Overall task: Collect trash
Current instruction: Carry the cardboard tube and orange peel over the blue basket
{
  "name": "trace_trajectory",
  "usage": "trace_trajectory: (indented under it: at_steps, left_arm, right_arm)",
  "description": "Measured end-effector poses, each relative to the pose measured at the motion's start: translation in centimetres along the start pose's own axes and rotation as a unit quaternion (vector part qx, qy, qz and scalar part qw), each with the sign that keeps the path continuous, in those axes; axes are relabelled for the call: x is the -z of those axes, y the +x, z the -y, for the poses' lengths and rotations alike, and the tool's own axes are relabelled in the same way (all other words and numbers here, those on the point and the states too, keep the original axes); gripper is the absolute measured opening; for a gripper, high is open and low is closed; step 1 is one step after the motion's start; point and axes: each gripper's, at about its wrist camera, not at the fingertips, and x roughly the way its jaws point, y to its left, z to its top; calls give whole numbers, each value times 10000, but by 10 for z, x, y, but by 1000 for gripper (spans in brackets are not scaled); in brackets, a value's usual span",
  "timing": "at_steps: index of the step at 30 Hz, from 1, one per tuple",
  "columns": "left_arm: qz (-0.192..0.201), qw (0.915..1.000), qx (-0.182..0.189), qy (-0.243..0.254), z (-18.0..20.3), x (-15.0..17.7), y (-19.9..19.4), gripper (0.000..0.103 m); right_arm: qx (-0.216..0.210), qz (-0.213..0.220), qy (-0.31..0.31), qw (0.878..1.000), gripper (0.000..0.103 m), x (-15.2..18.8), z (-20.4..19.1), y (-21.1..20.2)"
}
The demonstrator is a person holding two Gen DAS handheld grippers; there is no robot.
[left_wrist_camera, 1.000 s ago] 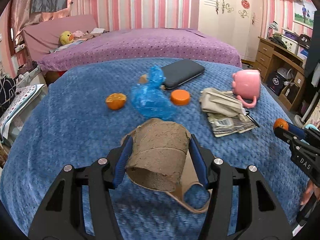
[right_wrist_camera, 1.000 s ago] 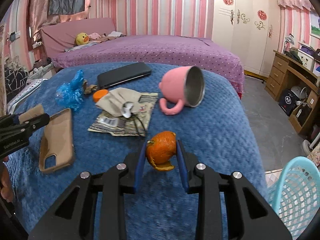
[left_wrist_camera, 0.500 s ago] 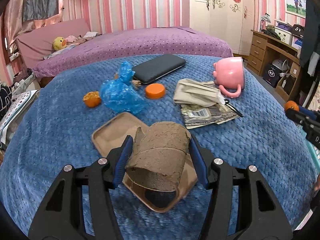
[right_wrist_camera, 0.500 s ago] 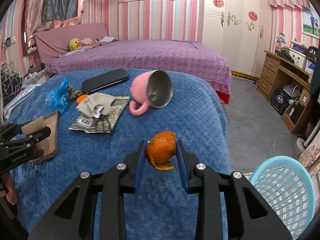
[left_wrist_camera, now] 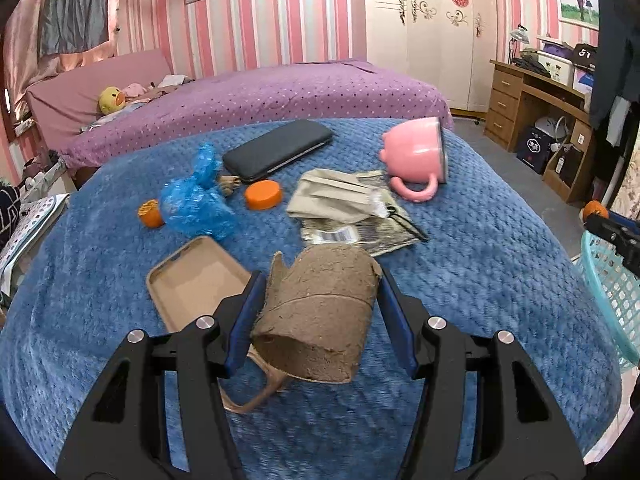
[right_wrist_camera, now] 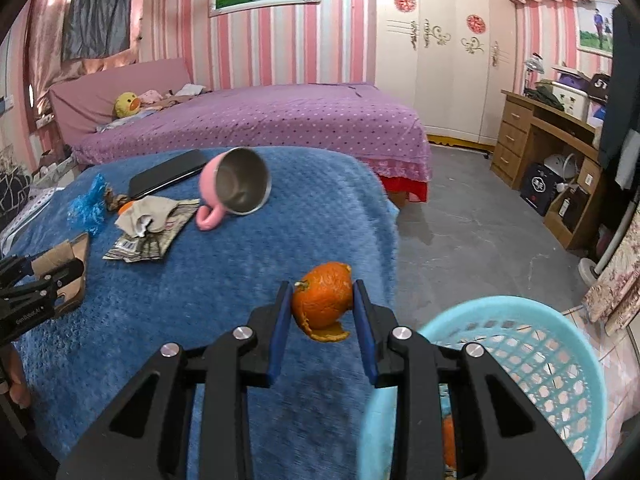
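Room: pink-striped walls, purple bed (right_wrist_camera: 256,128), wooden desk (right_wrist_camera: 560,152) | Surface: blue blanket (left_wrist_camera: 480,248) strewn with litter | left gripper (left_wrist_camera: 320,320) clamps cardboard tube (left_wrist_camera: 320,312) | right gripper (right_wrist_camera: 322,308) pinches orange peel (right_wrist_camera: 324,300) beside teal basket (right_wrist_camera: 560,360)

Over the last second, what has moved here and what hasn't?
Both grippers swung toward the blue basket beside the bed: the right gripper brought its orange peel almost to the rim, the left gripper followed with the cardboard tube. Both jaws stayed clamped. The pink mug and phone case stayed put.
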Motion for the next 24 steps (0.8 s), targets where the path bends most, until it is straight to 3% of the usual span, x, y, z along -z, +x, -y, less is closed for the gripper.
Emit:
trace_trajectory:
  at_steps: [9, 24]
  left_arm:
    - [149, 9986, 427, 256, 77, -5, -6, 56]
    - [148, 9893, 1291, 661, 222, -6, -13, 56]
  right_arm:
    - [381, 48, 251, 9989, 31, 8, 61, -16]
    - [991, -65, 659, 9929, 31, 40, 160, -33]
